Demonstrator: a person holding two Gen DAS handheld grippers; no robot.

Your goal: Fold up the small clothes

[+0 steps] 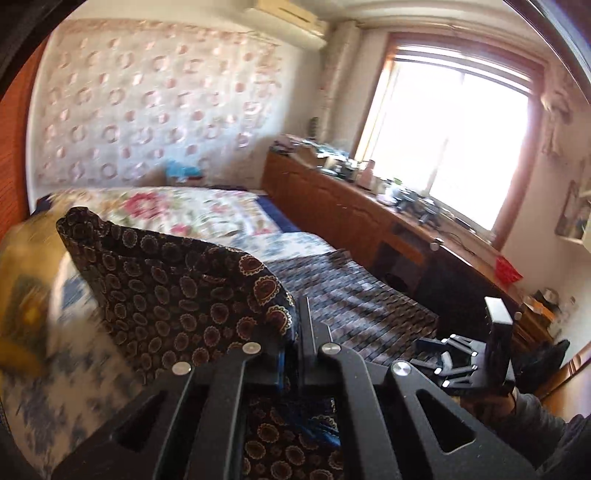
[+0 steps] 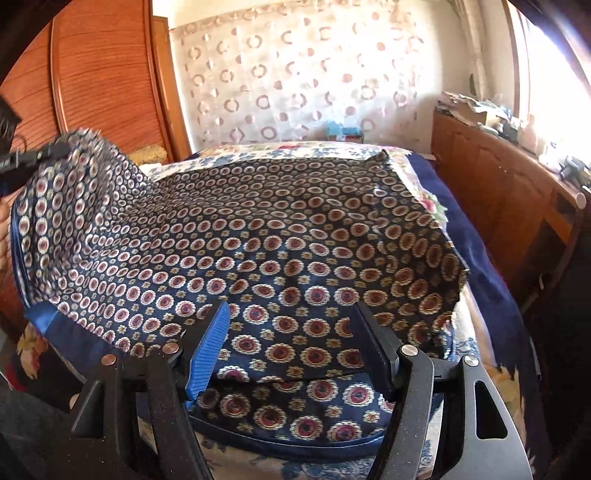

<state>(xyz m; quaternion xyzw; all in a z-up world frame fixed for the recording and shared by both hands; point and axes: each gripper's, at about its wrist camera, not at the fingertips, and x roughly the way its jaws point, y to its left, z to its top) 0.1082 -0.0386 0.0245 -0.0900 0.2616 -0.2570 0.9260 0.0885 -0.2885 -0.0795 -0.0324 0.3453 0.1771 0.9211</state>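
Left claw (image 1: 291,332) is pinching a corner of the patterned garment (image 2: 258,240), lifted off the bed (image 2: 480,236). Right claw (image 2: 291,332) hovers spread. One-corner hold could slip, or drag the cloth crooked.

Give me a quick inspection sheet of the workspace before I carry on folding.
Surface: bed with floral sheet.
Job's things: patterned cloth, one corner lifted, the rest draped on the bed.
Clutter: crowded wooden counter under the window.
Grippers: left gripper shut on the cloth; right gripper open over the near hem.
Cables: nothing seen.
Surroundings: patterned curtain, wooden wardrobe, air conditioner.
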